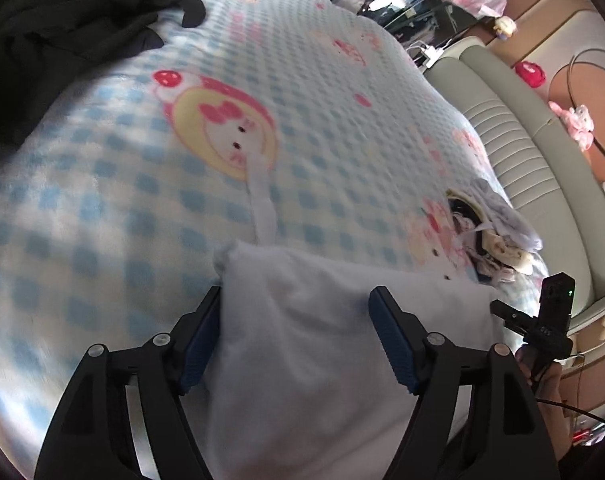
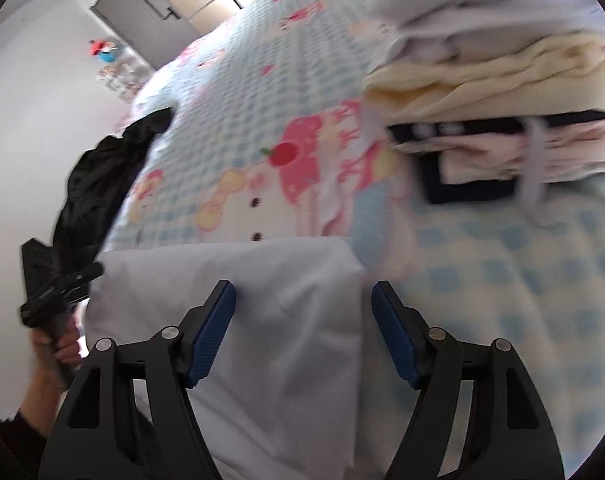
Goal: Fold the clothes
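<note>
White garment (image 1: 302, 320), pale and soft, is lying folded on the blue-check blanket (image 1: 102, 200) at the near edge of the bed, w/ a thin strap trailing away across the cartoon print. Left gripper (image 1: 294, 336) is standing wide open over the garment's left part; the left pad is sitting right at the cloth's edge, but nothing is being pinched. Right gripper (image 2: 302, 332) is likewise gaping wide, straddling the garment's right edge, holding nothing. So the piece is resting free on the bed.

Risks, as I'm judging them: the loose strap is sticking out and could catch on a finger or drag the fold open if either tool sweeps past. Pads are hanging so close to the cloth that a pull-back at a low angle might snag the top layer and undo the crease. Both views are blurring, so edges are hard to call.

View diffs: the left cam is showing the strap, a dark clothes heap (image 1: 62, 20) at the far side and the padded headboard (image 1: 522, 152). The right cam is showing the folded stack (image 2: 502, 80) up close, cream and white over dark and pink layers, just beyond the garment, plus the person's hand (image 2: 62, 344) gripping the other tool.
</note>
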Tool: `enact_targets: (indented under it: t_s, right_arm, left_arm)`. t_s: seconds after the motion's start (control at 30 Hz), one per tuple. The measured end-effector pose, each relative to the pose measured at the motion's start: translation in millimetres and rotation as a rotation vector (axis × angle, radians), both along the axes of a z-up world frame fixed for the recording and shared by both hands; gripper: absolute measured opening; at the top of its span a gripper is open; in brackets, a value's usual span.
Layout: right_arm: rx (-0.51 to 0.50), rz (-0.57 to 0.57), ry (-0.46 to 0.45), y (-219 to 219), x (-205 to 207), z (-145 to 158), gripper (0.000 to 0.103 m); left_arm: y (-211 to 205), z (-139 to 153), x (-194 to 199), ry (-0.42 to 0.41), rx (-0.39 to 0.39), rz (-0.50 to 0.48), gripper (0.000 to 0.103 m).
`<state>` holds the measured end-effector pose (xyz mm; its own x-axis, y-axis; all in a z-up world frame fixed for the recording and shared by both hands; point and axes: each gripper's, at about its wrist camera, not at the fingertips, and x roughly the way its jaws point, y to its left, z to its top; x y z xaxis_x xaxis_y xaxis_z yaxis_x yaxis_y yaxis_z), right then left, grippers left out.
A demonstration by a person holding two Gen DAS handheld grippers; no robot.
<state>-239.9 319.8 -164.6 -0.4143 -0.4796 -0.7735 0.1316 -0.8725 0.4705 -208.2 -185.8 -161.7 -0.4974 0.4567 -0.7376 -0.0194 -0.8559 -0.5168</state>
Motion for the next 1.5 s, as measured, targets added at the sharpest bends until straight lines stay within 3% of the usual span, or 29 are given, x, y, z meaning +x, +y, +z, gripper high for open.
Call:
enact_targets:
  t_s: [0.1, 0.13, 0.17, 0.23, 0.33, 0.43, 0.67, 0.77, 0.87, 0.9, 1.0, 1.1, 1.13, 1.2, 1.27, 1.37, 1.43, 1.5]
  right_arm:
    - [-0.024, -0.004, 0.002, -2.4, -7.4, -11.4, 0.074]
    - [-0.046, -0.007, 0.007, -2.7, -8.2, -14.2, 0.056]
    - [-0.064, -0.005, 0.014, -3.8, -7.4, -15.4, 0.046]
    - [-0.078, -0.005, 0.035, -5.8, -2.9, -13.5, 0.019]
    - [-0.085, -0.006, 0.107, -7.5, 13.7, 5.1, 0.018]
    - [-0.072, 0.001, 0.181, -7.5, 37.6, 25.9, 0.018]
    - [-0.100, 0.048, 0.230, -2.9, 83.1, 56.7, 0.018]
    - [-0.140, 0.067, 0.210, 4.5, 92.3, 59.1, 0.019]
    - [-0.079, 0.085, 0.128, -0.8, 77.7, 39.3, 0.020]
    - [-0.042, 0.071, 0.108, -3.2, 72.4, 33.4, 0.025]
    - [0.052, -0.005, 0.072, -5.0, 54.8, 16.7, 0.054]
    - [0.100, -0.106, 0.038, -1.3, 35.6, 3.7, 0.056]
    - [0.130, -0.134, 0.024, -0.4, 31.2, 2.6, 0.056]
    - [0.175, -0.163, 0.051, 2.3, 32.5, 11.7, 0.058]
    - [0.218, -0.191, 0.081, 5.1, 34.3, 21.2, 0.059]
    - [0.244, -0.209, 0.173, 11.0, 50.6, 45.6, 0.059]
    - [0.190, -0.150, 0.173, 4.7, 54.5, 50.5, 0.059]
    - [0.156, -0.078, 0.150, -10.5, 57.4, 43.3, 0.059]
  left_arm:
    - [-3.4, -2.9, -4.8, 0.022, 0.022, 0.020, 0.068]
    - [-2.8, -1.7, -3.8, 0.041, 0.026, 0.014, 0.042]
    - [-0.3, 1.5, -1.7, 0.054, 0.009, 0.009, 0.017]
    - [3.0, 12.6, 6.8, 0.095, -0.008, 0.005, 0.013]
    - [2.4, 40.9, 33.4, 0.206, 0.006, 0.004, 0.012]
    - [3.9, 59.8, 58.4, 0.255, 0.003, -0.009, 0.011]
    - [-10.9, 70.2, 99.2, 0.232, 0.102, 0.024, 0.011]
    - [-13.8, 58.2, 94.2, 0.178, 0.104, 0.010, 0.011]
    - [-3.5, 42.4, 71.9, 0.101, -0.007, -0.009, 0.011]
    - [-2.1, 33.6, 64.4, 0.073, -0.027, 0.003, 0.011]
    - [0.8, 13.0, 43.6, 0.039, -0.079, 0.040, 0.015]
    - [6.1, 5.0, 24.8, 0.001, -0.152, 0.065, 0.025]
    - [7.9, 7.8, 22.4, -0.004, -0.189, 0.073, 0.033]
    - [5.6, 20.0, 25.4, 0.024, -0.237, 0.100, 0.036]
    - [-5.2, 36.4, 37.5, 0.071, -0.231, 0.147, 0.036]
    - [-12.9, 49.3, 56.3, 0.111, -0.125, 0.127, 0.035]
    - [-9.1, 48.2, 64.3, 0.105, -0.080, 0.090, 0.034]
    - [0.6, 35.6, 66.4, 0.063, -0.089, 0.059, 0.034]
